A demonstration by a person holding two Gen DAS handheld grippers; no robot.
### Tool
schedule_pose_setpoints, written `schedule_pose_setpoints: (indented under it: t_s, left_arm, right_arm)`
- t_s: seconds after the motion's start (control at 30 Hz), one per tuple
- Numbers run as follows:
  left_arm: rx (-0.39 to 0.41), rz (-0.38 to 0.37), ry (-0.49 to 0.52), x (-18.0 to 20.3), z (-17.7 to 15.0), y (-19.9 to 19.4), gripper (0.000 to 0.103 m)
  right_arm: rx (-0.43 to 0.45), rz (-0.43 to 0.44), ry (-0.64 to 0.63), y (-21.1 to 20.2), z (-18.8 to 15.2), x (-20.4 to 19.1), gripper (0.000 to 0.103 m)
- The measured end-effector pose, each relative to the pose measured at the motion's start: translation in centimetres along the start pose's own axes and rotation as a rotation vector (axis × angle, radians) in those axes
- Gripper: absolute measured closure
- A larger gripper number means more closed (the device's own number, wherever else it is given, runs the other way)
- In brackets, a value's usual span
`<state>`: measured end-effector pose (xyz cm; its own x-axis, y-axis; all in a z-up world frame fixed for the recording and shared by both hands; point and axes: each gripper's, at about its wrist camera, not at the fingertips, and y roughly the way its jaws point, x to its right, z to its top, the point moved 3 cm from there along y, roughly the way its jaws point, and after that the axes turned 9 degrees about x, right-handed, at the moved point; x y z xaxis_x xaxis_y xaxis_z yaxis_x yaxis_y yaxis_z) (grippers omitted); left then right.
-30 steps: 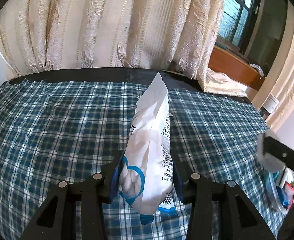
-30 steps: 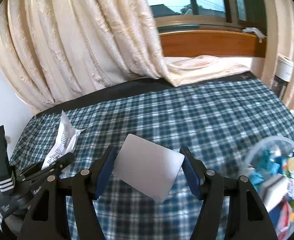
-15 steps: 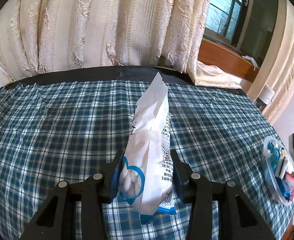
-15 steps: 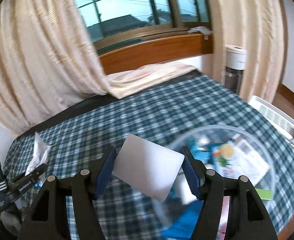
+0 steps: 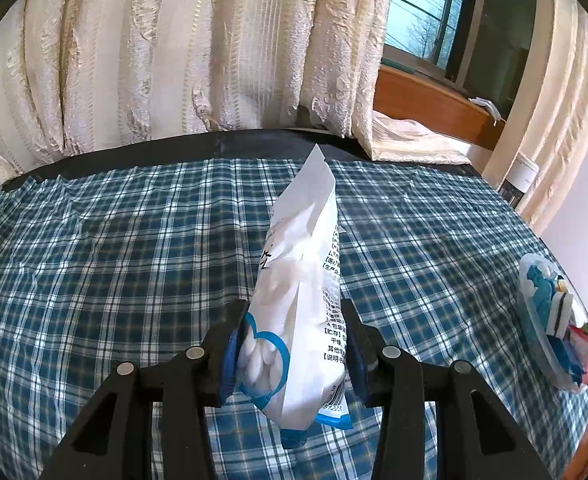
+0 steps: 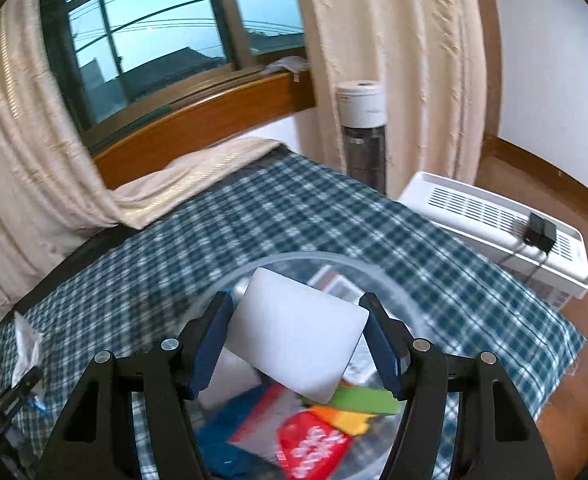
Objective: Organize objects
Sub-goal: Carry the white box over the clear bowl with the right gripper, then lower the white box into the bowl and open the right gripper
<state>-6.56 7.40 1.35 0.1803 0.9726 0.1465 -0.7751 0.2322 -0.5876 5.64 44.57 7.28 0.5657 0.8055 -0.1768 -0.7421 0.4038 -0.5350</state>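
Observation:
My left gripper point(image 5: 291, 350) is shut on a white and blue packet of cotton swabs point(image 5: 302, 308), held upright above the blue plaid cloth point(image 5: 113, 264). In the right wrist view my right gripper point(image 6: 296, 350) is shut on a flat white card-like pad point(image 6: 298, 340), held over a clear plastic bowl point(image 6: 378, 280) that holds several colourful packets. The same bowl point(image 5: 542, 340) shows at the right edge of the left wrist view. The left gripper with its packet point(image 6: 25, 344) appears at the far left of the right wrist view.
Cream curtains point(image 5: 173, 60) and a window with a wooden sill point(image 6: 197, 120) stand behind the table. Beyond the table's right side are a white tower appliance point(image 6: 364, 128) and a white vented unit point(image 6: 494, 224) on the wooden floor.
My right gripper has swung to the right with the white pad, from over bare cloth to over the clear bowl. The left gripper has shifted a little, bringing the bowl into its view.

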Motion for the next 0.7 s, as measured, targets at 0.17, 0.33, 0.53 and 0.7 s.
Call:
schedule_pose_setpoints:
  t_s: [0.17,0.33,0.53,0.7]
  left_arm:
    - [0.000,-0.003,0.010,0.3,-0.2,-0.1,0.056]
    - [-0.003,-0.006,0.019,0.4,-0.3,0.0,0.056]
    - [-0.005,-0.010,0.023,0.5,-0.4,0.0,0.056]
    - [-0.011,-0.013,0.027,0.6,-0.5,0.2,0.056]
  right_arm:
    - [-0.016,-0.020,0.010,1.0,-0.2,1.5,0.037]
    - [-0.027,-0.033,0.005,2.1,-0.3,2.1,0.037]
    - [-0.071,-0.059,0.004,3.7,-1.0,3.0,0.037]
    - [-0.110,-0.050,-0.019,4.3,-1.8,2.7,0.036]
